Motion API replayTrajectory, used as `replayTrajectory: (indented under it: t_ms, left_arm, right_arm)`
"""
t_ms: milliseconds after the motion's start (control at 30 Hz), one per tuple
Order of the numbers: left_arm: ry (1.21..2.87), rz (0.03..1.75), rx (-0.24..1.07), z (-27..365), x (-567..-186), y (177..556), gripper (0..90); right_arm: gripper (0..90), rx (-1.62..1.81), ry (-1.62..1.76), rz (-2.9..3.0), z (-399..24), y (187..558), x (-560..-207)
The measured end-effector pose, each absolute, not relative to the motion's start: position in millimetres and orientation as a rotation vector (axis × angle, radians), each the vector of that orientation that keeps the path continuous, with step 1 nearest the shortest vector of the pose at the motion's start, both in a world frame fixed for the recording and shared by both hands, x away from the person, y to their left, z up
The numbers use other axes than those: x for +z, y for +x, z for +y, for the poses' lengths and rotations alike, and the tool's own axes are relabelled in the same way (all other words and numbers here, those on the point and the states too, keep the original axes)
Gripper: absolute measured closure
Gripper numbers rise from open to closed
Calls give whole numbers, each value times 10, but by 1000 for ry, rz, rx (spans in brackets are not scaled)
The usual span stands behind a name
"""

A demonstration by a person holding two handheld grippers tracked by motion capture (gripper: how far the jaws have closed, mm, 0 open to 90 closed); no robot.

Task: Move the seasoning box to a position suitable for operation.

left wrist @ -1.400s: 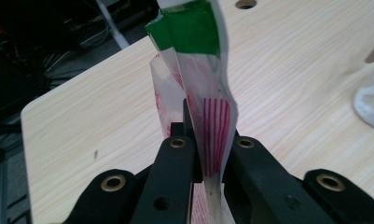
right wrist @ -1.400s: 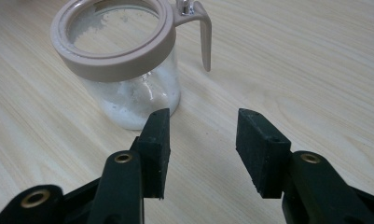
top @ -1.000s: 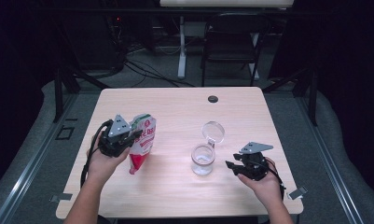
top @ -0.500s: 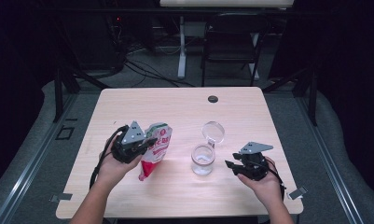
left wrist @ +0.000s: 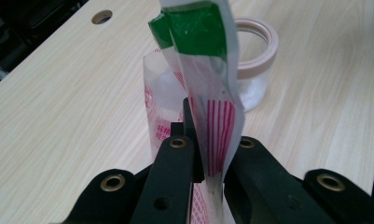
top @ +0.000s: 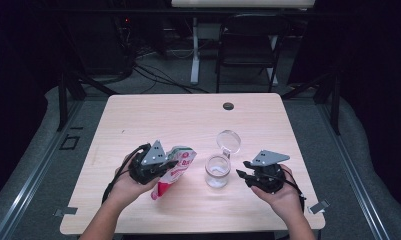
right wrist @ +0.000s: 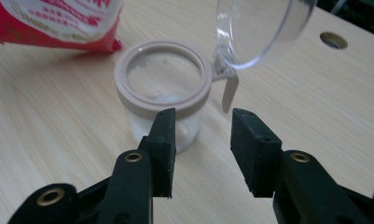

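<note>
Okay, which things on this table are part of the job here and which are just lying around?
In the job: pouch, clamped in the left gripper; jar with its hinged lid open; right gripper, jaws apart beside the jar, nothing between them.

Lying about: table hole; chair behind the table.

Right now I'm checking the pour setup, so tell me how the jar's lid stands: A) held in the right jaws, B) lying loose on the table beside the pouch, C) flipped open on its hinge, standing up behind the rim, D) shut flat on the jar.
C: the clear lid stands raised on its hinge beside the open rim of the jar, with nothing between the right gripper's jaws.
</note>
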State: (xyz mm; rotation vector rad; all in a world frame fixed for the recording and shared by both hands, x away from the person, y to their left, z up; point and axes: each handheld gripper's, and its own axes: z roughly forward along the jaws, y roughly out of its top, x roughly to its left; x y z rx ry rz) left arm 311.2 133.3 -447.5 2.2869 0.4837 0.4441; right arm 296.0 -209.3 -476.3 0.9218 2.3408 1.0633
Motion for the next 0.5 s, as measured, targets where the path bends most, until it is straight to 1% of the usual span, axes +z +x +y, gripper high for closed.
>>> replayTrajectory:
  t_ms: [267, 400, 500]
  left_arm:
    - [2300, 491, 414, 1212, -4626, 2968, 900]
    - [2321, 482, 409, 1185, -4782, 2842, 900]
    - [2279, 491, 419, 1202, -4850, 2787, 900]
  right_arm:
    - [604, 1105, 805, 2413, -1936, 2948, -4620]
    - [633, 1123, 745, 2464, -1815, 2970, -4622]
    - [643, 1136, 696, 2494, -1698, 2984, -4637]
